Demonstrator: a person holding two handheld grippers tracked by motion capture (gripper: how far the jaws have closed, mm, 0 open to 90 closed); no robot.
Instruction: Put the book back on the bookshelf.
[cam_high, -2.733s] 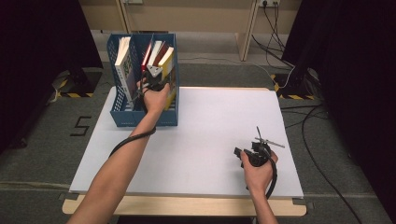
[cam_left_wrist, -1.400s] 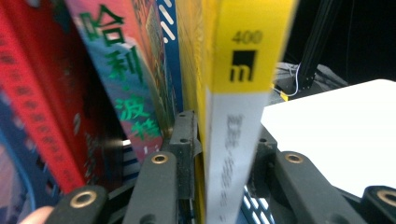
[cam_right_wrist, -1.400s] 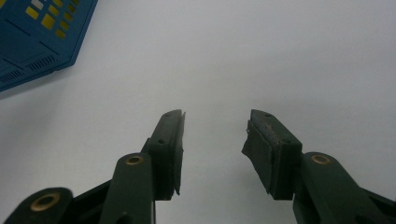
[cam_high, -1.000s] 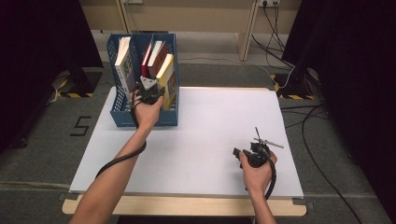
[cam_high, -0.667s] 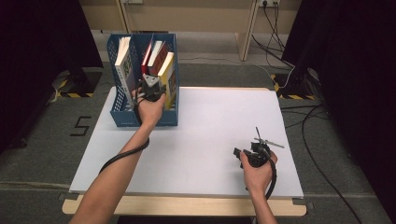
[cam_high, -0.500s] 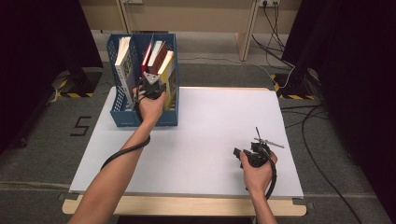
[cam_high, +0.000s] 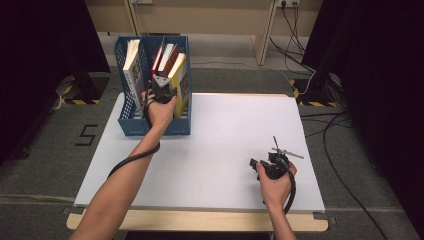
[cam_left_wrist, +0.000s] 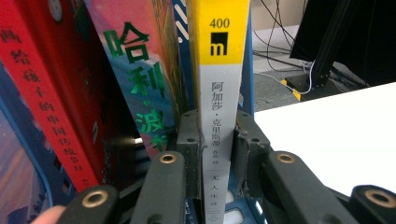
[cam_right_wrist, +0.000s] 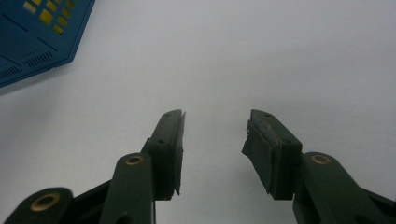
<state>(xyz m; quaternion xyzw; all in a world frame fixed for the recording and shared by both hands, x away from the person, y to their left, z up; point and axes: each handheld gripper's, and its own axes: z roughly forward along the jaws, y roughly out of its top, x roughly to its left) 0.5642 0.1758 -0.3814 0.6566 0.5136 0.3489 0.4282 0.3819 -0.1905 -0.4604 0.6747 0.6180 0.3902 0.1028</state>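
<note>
A blue file holder (cam_high: 131, 125) stands at the table's far left with several upright books. My left gripper (cam_high: 161, 89) reaches into its front and is shut on the spine of a yellow-and-grey book (cam_high: 180, 82). In the left gripper view the pads (cam_left_wrist: 189, 140) press both sides of that spine (cam_left_wrist: 219, 70), low down. A colourful book (cam_left_wrist: 140, 70) and a red book (cam_left_wrist: 42, 93) stand beside it. My right gripper (cam_high: 264, 163) rests on the white table (cam_high: 225, 130) near the front right. Its jaws (cam_right_wrist: 215, 135) are open with nothing between them.
A white-spined book (cam_high: 132, 65) stands in the holder's left compartment. A corner of the blue holder (cam_right_wrist: 32, 32) lies far ahead of the right gripper. Cables (cam_high: 345, 145) run on the floor at the right, past the table's edge.
My left hand has shifted a little at the holder's front, staying on the yellow-and-grey book, whose yellow cover now shows more. The right hand has not moved.
</note>
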